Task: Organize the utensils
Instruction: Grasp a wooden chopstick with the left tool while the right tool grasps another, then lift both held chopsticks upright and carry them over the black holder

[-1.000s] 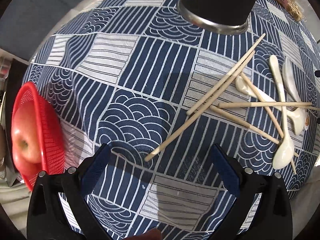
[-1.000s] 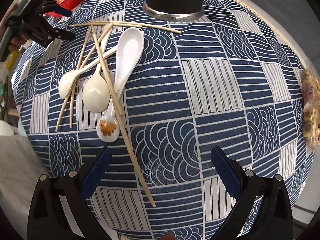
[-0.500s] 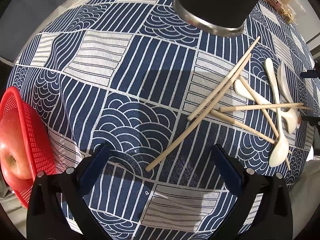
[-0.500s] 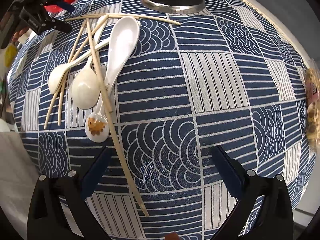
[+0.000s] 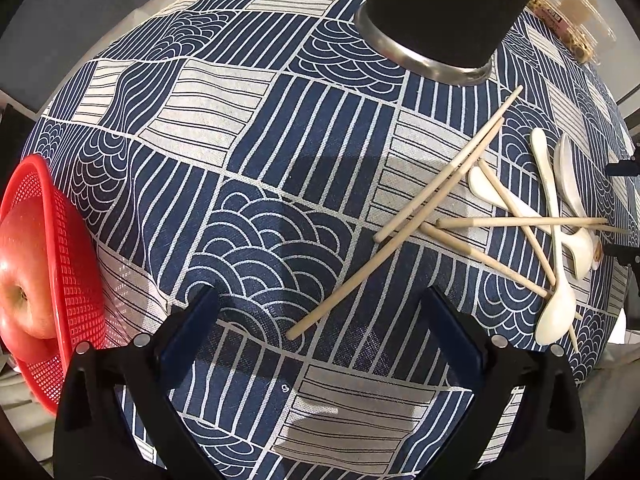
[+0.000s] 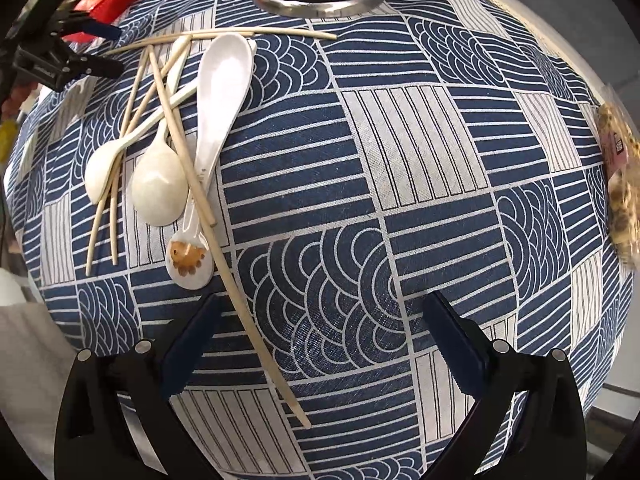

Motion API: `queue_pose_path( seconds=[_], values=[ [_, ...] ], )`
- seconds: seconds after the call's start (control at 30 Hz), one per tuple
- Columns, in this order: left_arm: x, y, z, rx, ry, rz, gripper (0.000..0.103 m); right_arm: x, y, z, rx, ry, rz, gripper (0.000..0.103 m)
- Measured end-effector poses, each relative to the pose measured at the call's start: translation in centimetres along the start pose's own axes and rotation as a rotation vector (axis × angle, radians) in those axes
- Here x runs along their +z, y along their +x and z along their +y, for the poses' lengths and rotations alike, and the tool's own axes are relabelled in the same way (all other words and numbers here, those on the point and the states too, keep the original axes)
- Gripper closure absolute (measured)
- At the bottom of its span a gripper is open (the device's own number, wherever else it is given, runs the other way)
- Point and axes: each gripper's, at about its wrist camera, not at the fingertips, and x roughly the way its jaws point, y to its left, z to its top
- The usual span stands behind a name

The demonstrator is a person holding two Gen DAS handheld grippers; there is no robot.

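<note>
Both sets of jaws stand wide and hold nothing above the counter [image 5: 280, 128]. The chopsticks [image 5: 404, 232] and spoons [image 5: 560, 308] lie tangled ahead and right of the left gripper [image 5: 320, 312], one chopstick's tip between its fingers. From the right gripper [image 6: 320, 320], the pile sits ahead-left, a long chopstick [image 6: 256, 328] running between its fingers.

- Both views were bright and evenly lit from overhead, with sharp detail at centre.
- Strong fisheye distortion bulged the blue-and-white patterned tablecloth [image 5: 280, 168] into a dome, and dark vignetting filled the corners.
- Soft rectangular shadows lay on the cloth in the left wrist view.
- Mild glare shone on the glossy white ceramic spoon [image 6: 222, 80].
</note>
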Motion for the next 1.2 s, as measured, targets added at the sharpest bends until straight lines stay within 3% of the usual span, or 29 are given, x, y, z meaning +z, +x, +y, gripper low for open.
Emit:
queue_pose_path(
  seconds=[0.03, 0.1, 0.17, 0.2, 0.23, 0.27, 0.33, 0.4, 0.53, 0.67, 0.9, 1.0, 1.1, 1.2],
  values=[
    [-0.4, -0.1, -1.2, -0.001, 0.004, 0.001, 0.012, 0.1, -0.2, 0.2, 0.003, -0.014, -0.003, 0.012],
    [-1.9, -1.1, -4.4, -0.004, 0.022, -0.002, 0.024, 0.5, -1.3, 0.8, 0.010, -0.052, -0.026, 0.049],
    [-1.9, -1.5, -5.6, -0.010, 0.037, 0.001, 0.044, 0.5, -1.7, 1.1, 0.012, -0.058, -0.035, 0.075],
    [-1.8, -1.7, -5.8, -0.011, 0.033, 0.003, 0.050, 0.5, -1.6, 1.4, 0.011, -0.058, -0.041, 0.083],
    [-1.7, -1.8, -5.8, -0.011, 0.020, 0.007, 0.066, 0.5, -1.6, 1.5, 0.010, -0.054, -0.045, 0.087],
    [-1.7, -2.0, -5.8, -0.010, 0.005, 0.014, 0.080, 0.4, -1.7, 1.5, 0.010, -0.050, -0.044, 0.087],
    [-1.7, -2.1, -5.9, -0.009, -0.011, 0.030, 0.087, 0.3, -1.7, 1.7, 0.016, -0.039, -0.039, 0.090],
    [-2.0, -2.0, -5.9, -0.016, -0.033, 0.036, 0.089, 0.0, -1.7, 1.5, 0.026, -0.014, -0.026, 0.099],
    [-2.7, -2.4, -6.0, -0.026, -0.068, 0.064, 0.098, -1.3, -2.7, 1.0, 0.043, 0.033, -0.033, 0.099],
    [-5.3, -2.3, -5.5, -0.048, -0.133, 0.082, 0.098, -3.0, -4.4, -0.7, 0.088, 0.084, -0.065, 0.099],
    [-9.9, -3.1, -5.9, -0.075, -0.203, 0.073, 0.098, -4.4, -6.8, -3.4, 0.085, 0.113, -0.117, 0.099],
    [-11.0, -4.4, -7.3, -0.057, -0.228, 0.048, 0.098, -4.1, -7.5, -3.4, 0.033, 0.056, -0.144, 0.099],
    [-12.3, -5.6, -7.8, -0.094, -0.277, 0.026, 0.098, -2.7, -8.6, -3.0, 0.026, 0.034, -0.176, 0.099],
    [-13.6, -6.6, -8.5, -0.065, -0.294, 0.013, 0.098, -1.6, -9.9, -2.6, 0.004, 0.007, -0.230, 0.099]
  ],
)
